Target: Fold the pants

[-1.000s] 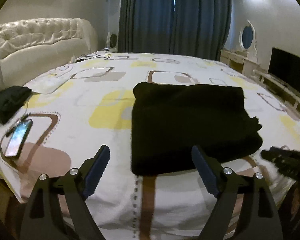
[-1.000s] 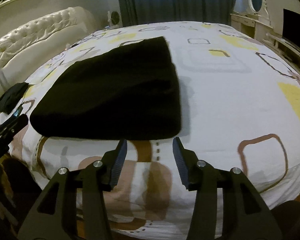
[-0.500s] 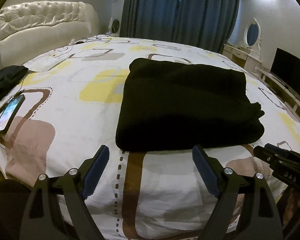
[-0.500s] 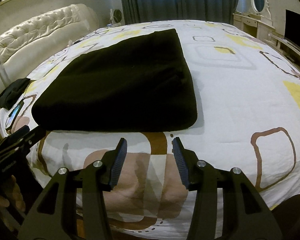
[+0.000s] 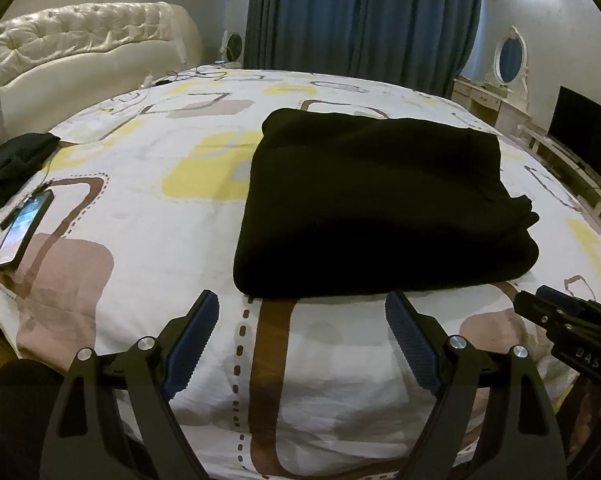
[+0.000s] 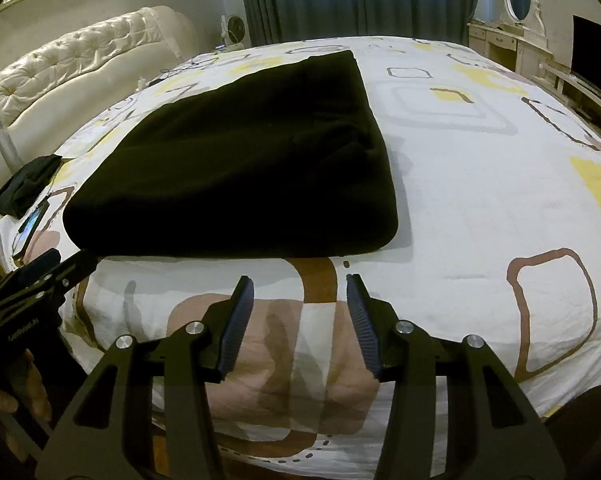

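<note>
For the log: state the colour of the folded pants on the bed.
Black pants, plain with no pattern; clearest in the left wrist view.

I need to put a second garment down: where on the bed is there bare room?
Bare sheet lies right of the folded black pants, toward the white dresser. The left edge is crowded: a smartphone and a small dark cloth.

"DAS" on right gripper [image 5: 572, 320]
</note>
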Available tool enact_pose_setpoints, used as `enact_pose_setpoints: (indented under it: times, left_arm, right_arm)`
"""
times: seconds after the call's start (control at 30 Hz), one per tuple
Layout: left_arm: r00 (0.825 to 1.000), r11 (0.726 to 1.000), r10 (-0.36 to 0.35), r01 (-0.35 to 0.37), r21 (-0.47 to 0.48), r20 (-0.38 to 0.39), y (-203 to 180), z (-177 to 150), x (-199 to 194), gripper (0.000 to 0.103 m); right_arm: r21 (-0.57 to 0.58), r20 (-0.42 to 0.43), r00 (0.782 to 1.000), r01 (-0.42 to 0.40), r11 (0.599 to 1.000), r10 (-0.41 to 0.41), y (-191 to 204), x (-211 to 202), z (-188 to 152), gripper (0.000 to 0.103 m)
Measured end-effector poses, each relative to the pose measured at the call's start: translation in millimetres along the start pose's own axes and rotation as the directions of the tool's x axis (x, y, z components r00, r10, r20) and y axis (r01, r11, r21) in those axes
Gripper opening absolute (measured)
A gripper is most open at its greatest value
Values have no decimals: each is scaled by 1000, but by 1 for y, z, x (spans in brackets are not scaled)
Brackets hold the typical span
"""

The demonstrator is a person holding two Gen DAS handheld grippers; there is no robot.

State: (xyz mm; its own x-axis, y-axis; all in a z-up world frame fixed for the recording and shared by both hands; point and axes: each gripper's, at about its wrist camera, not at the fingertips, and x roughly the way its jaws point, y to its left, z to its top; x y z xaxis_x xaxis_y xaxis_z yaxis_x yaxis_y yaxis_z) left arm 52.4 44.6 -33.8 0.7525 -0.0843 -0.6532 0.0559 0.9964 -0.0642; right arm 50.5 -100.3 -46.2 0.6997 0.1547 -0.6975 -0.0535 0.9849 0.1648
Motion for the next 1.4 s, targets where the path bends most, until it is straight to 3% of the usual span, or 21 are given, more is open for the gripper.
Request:
enact_pose_setpoints:
  times: [0.57,1.07,1.4]
  left_arm:
    - [1000,1000,5,-5,-6,-24,-4,1,3,84]
    - [998,997,54,-55,56,23,-15,4,-5,84]
    - [999,998,33,-34,48,30,-19,7,-8,87]
  right_arm:
    - [2,-13,1000,-14,1000,14,1,0,-3,49]
    - [4,-14,1000,-20,1000,20,2,0,-4,49]
    - [6,-15,1000,-20,1000,20,3,0,-3,50]
